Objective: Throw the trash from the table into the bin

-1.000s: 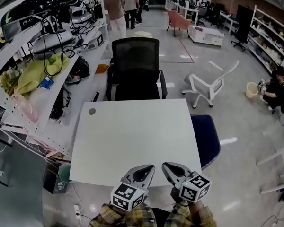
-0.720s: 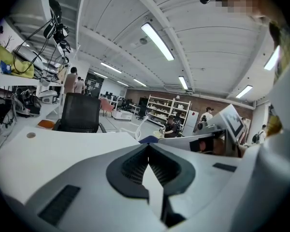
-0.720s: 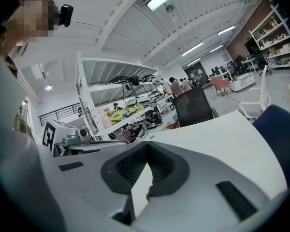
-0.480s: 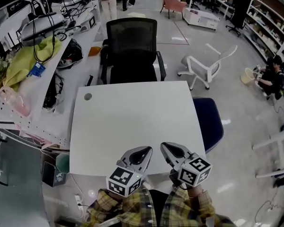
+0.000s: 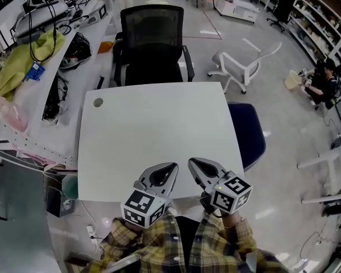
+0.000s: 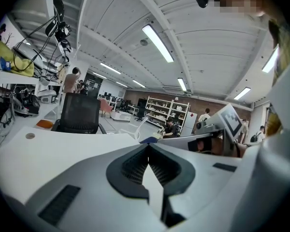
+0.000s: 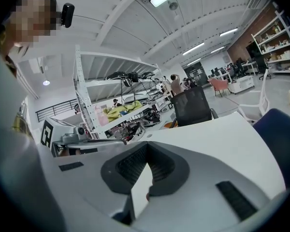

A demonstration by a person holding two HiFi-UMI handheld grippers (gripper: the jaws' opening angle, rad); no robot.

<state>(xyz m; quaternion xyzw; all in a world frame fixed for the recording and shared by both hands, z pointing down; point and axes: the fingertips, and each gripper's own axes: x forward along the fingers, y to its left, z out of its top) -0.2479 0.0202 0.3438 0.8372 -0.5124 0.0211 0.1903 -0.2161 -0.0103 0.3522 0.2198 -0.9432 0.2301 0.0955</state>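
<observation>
The white table (image 5: 153,135) shows a bare top with only a round cable hole (image 5: 98,102) at its far left corner; I see no trash on it. My left gripper (image 5: 173,166) and my right gripper (image 5: 191,162) hover side by side over the table's near edge, both shut with nothing between their pads. In the left gripper view the jaws (image 6: 148,147) meet at the tip, with the right gripper (image 6: 222,129) beside them. The right gripper view shows its own jaws (image 7: 147,145) closed too. A pale green bin-like tub (image 5: 70,185) stands on the floor left of the table.
A black office chair (image 5: 152,41) is tucked at the table's far side. A dark blue seat (image 5: 247,132) sits at the right edge and a white chair (image 5: 238,67) stands beyond. Cluttered shelving (image 5: 23,61) runs along the left. A person crouches at far right (image 5: 321,78).
The head view has tipped downward, so more of the plaid sleeves shows. Both grippers shifted slightly over the near table edge and stayed shut.
</observation>
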